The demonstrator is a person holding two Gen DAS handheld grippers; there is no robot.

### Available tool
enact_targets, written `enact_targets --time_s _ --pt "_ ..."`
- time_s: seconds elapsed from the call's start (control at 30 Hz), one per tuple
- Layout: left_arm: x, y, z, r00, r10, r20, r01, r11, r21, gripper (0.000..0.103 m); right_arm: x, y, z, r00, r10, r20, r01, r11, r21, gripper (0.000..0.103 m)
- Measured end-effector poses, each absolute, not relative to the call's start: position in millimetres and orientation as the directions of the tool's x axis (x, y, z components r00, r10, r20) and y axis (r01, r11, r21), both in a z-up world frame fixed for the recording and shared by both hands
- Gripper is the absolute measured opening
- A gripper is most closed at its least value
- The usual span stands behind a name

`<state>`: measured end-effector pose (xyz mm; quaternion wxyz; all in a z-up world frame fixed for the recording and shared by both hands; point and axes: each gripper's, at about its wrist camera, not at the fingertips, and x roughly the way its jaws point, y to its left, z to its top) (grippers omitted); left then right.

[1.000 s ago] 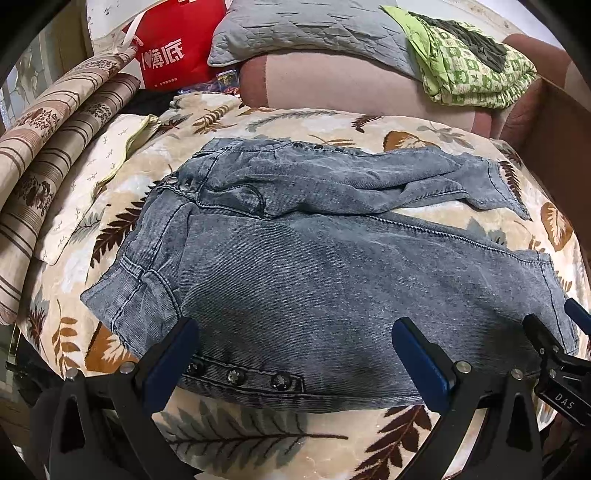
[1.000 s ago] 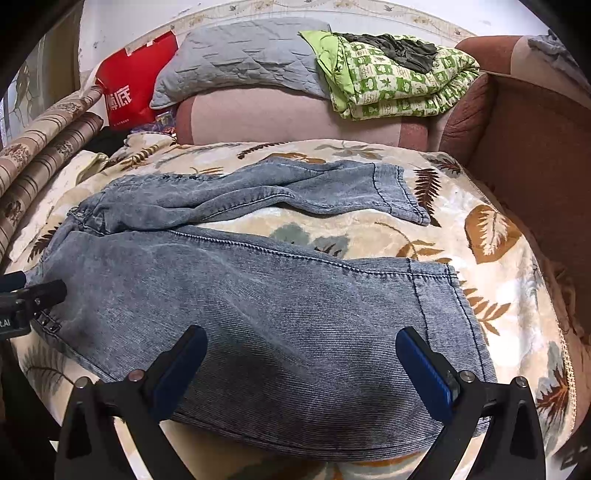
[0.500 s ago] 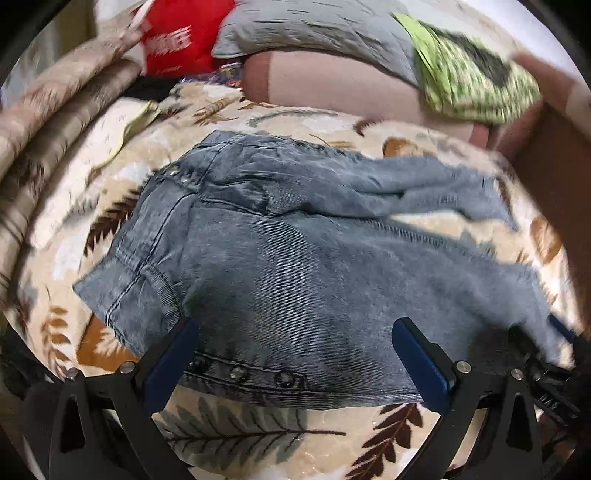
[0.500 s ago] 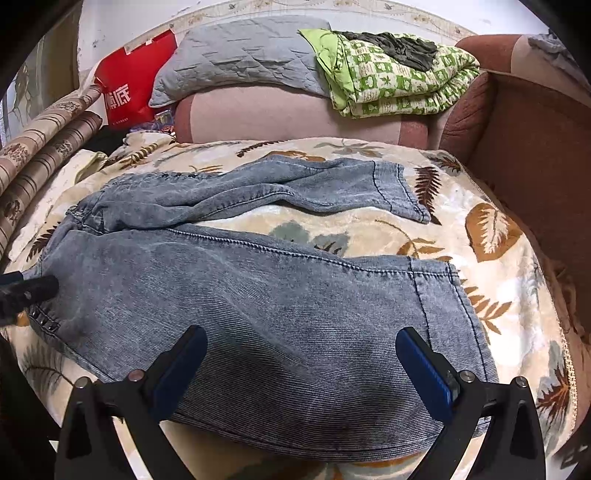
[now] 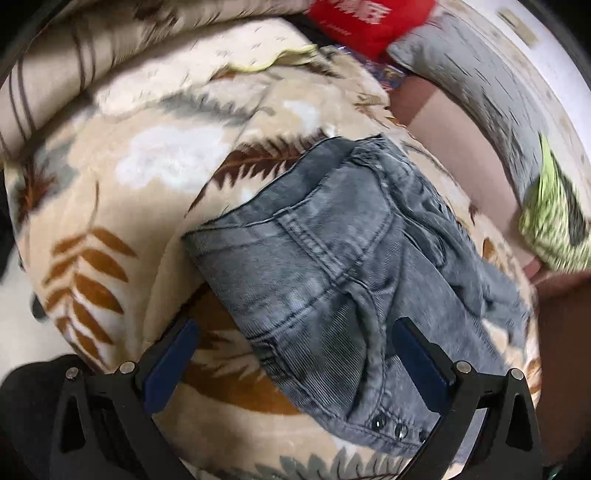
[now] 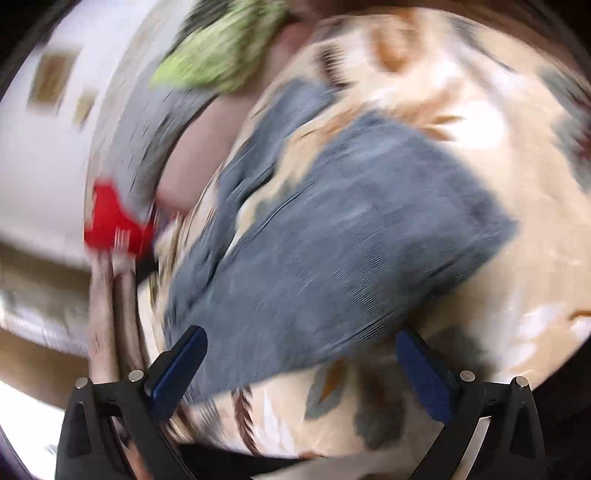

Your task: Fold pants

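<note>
Grey-blue washed jeans point(image 5: 332, 280) lie spread on a leaf-patterned blanket point(image 5: 110, 206). In the left wrist view I see the waistband end with its snap buttons point(image 5: 388, 426) near the bottom. My left gripper point(image 5: 299, 365) is open, its fingers either side of the waistband corner, holding nothing. In the blurred right wrist view the leg end of the jeans point(image 6: 369, 236) lies ahead. My right gripper point(image 6: 303, 369) is open and empty over the near edge of that leg.
A red bag point(image 5: 362, 22), a grey cushion point(image 5: 480, 74) and a green patterned cloth point(image 5: 554, 221) sit at the back by the pinkish sofa arm point(image 5: 461, 140). Striped fabric point(image 5: 74, 48) lies at the left.
Both grippers have swung and tilted sharply, the left toward the waistband end, the right toward the leg end. Both views are now rotated and motion-blurred. The jeans have not moved.
</note>
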<state>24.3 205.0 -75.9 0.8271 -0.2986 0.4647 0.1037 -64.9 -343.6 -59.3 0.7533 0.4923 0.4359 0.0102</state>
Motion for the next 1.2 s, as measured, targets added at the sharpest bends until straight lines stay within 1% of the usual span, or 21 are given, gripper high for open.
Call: enact_targets --time_s 0.07,0.17,0.3,0.37,0.43,0.47,0.5,0.53,0.57,0.6,0.63,0.67,0.73,0.93,1.0,1.07,1.1,1.13,1.17,1.2 --pt "25.9 213.0 -85.4 0.543 -0.15 -0.826 -0.463 0.767 -0.443 0.103 -69.0 -361.2 -71.8 0.628 0.438 -0.643 0.479 0.433 0.763 0.103" --pt "23.9 215.3 -85.6 0.551 -0.176 -0.815 -0.454 0.757 -0.47 0.103 -73.2 -379.9 -84.4 0.676 0.45 -0.583 0.492 0.314 0.812 0.103" --pt "19.5 232.7 -91.9 0.592 -0.253 -0.765 -0.46 0.674 -0.578 0.103 -70.7 -386.4 -84.5 0.704 0.438 -0.559 0.468 0.305 0.829 0.102" --pt "16.9 240.9 -93.7 0.61 -0.285 -0.74 -0.46 0.634 -0.622 0.103 -70.3 -387.1 -85.7 0.709 0.437 -0.553 0.466 0.298 0.833 0.098" --pt "18.8 245.5 -94.1 0.601 -0.307 -0.738 -0.463 0.619 -0.634 0.103 -72.4 -389.9 -86.9 0.712 0.433 -0.553 0.466 0.298 0.833 0.088" --pt "18.6 247.6 -93.0 0.593 -0.312 -0.742 -0.469 0.616 -0.633 0.103 -72.5 -390.9 -86.2 0.71 0.431 -0.556 0.468 0.301 0.831 0.085" --pt "19.2 248.4 -91.9 0.585 -0.307 -0.751 -0.483 0.612 -0.626 0.1 -73.7 -392.9 -87.4 0.707 0.431 -0.56 0.472 0.302 0.828 0.083" --pt "18.0 248.5 -91.6 0.577 -0.289 -0.764 -0.5 0.614 -0.61 0.094 -74.3 -394.1 -87.8 0.708 0.435 -0.557 0.472 0.296 0.831 0.081" --pt "17.8 248.3 -89.9 0.568 -0.264 -0.779 -0.513 0.627 -0.586 0.073 -75.9 -395.2 -87.8 0.709 0.438 -0.553 0.471 0.29 0.833 0.08" --pt "19.0 247.1 -88.2 0.559 -0.246 -0.792 -0.511 0.65 -0.563 0.033 -76.6 -397.0 -87.5 0.709 0.438 -0.553 0.471 0.29 0.833 0.077" --pt "21.8 246.4 -89.6 0.546 -0.249 -0.8 -0.507 0.663 -0.552 0.018 -78.3 -398.0 -87.5 0.708 0.436 -0.556 0.473 0.293 0.831 0.073" --pt "22.2 246.6 -93.2 0.532 -0.249 -0.809 -0.513 0.666 -0.542 0.019 -78.5 -399.4 -88.0 0.705 0.435 -0.56 0.476 0.295 0.829 0.072" --pt "21.5 245.7 -93.8 0.54 -0.243 -0.806 -0.511 0.666 -0.544 0.019 -79.7 -402.8 -89.8 0.704 0.44 -0.558 0.482 0.282 0.83 0.069" --pt "22.5 236.7 -83.9 0.553 -0.203 -0.808 -0.48 0.715 -0.508 0.016 -81.9 -411.3 -92.1 0.703 0.427 -0.568 0.516 0.242 0.822 0.069" --pt "21.7 235.3 -78.6 0.562 -0.191 -0.804 -0.463 0.733 -0.498 0.015 -78.8 -412.5 -90.3 0.697 0.42 -0.581 0.523 0.257 0.813 0.069" --pt "20.9 235.2 -73.6 0.573 -0.18 -0.799 -0.453 0.743 -0.492 0.015 -75.3 -413.4 -88.6 0.681 0.411 -0.606 0.537 0.281 0.795 0.062" --pt "20.9 234.3 -71.2 0.58 -0.173 -0.796 -0.448 0.748 -0.489 0.015 -73.8 -413.6 -87.9 0.674 0.406 -0.617 0.543 0.294 0.786 0.047" --pt "19.9 232.4 -67.2 0.589 -0.161 -0.792 -0.44 0.758 -0.482 0.014 -71.4 -414.7 -87.6 0.659 0.398 -0.638 0.553 0.318 0.77 0.025" --pt "19.2 230.8 -63.7 0.596 -0.152 -0.789 -0.435 0.764 -0.476 0.014 -69.2 -415.9 -87.6 0.646 0.391 -0.655 0.564 0.333 0.755 0.015" --pt "17.0 229.4 -58.6 0.607 -0.14 -0.782 -0.428 0.772 -0.47 0.014 -65.3 -416.9 -86.1 0.63 0.386 -0.674 0.567 0.365 0.738 0.011"
